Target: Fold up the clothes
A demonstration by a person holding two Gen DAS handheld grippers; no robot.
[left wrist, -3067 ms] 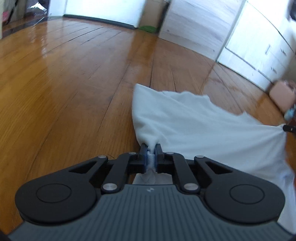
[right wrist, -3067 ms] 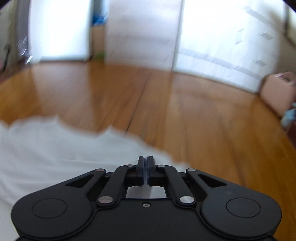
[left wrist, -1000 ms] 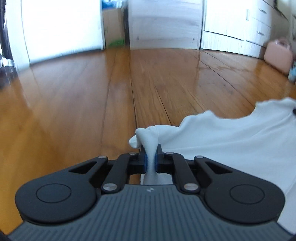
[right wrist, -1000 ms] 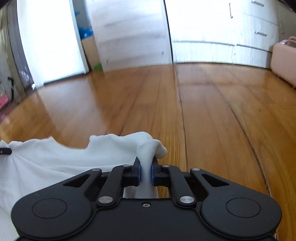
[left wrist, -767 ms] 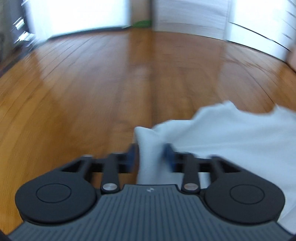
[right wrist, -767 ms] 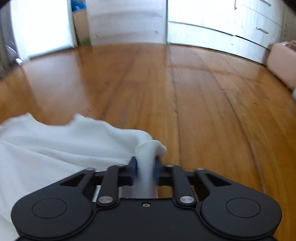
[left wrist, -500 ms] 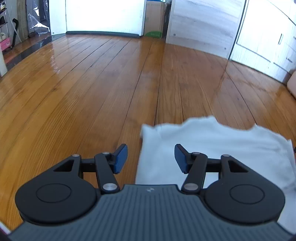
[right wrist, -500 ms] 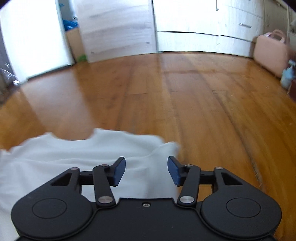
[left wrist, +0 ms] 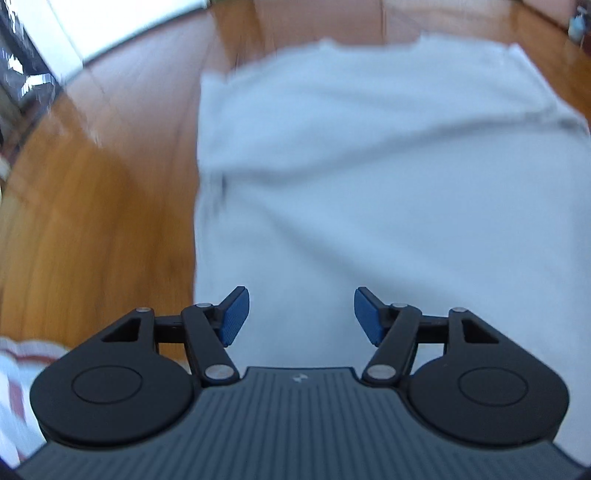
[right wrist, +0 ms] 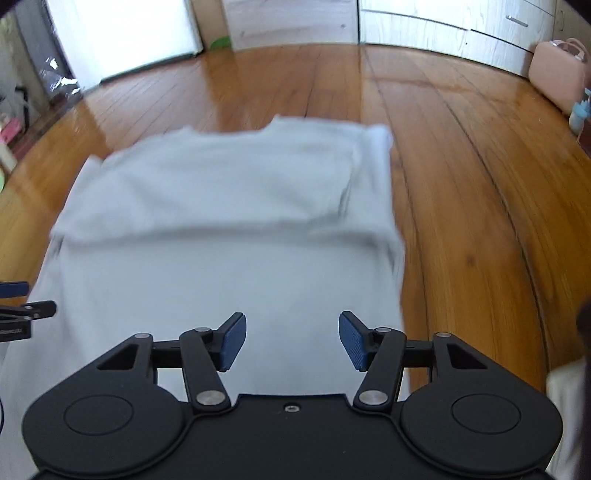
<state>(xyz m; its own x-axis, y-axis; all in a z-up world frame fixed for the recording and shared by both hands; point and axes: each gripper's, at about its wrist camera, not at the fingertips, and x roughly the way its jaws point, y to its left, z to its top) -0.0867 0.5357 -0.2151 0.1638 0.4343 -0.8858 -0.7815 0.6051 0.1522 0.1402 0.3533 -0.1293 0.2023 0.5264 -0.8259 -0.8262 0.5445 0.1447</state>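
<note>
A white T-shirt lies flat on the wooden floor, its far part folded over in a second layer. In the right wrist view the same white T-shirt fills the middle, neckline at the far edge. My left gripper hangs above the shirt's near part, jaws opening, nothing between the blue pads. My right gripper hangs above the near right part, jaws also opening and empty. The left gripper's fingertips show at the left edge of the right wrist view.
White cabinets and a bright doorway line the far wall. A pink case and a small bottle stand at the far right. Red-striped white cloth lies at the near left. Bare wooden floor surrounds the shirt.
Both grippers let go of the shirt corners they held, opened wide and drew back toward the near side. The carried edge now lies flat as a fold on the shirt.
</note>
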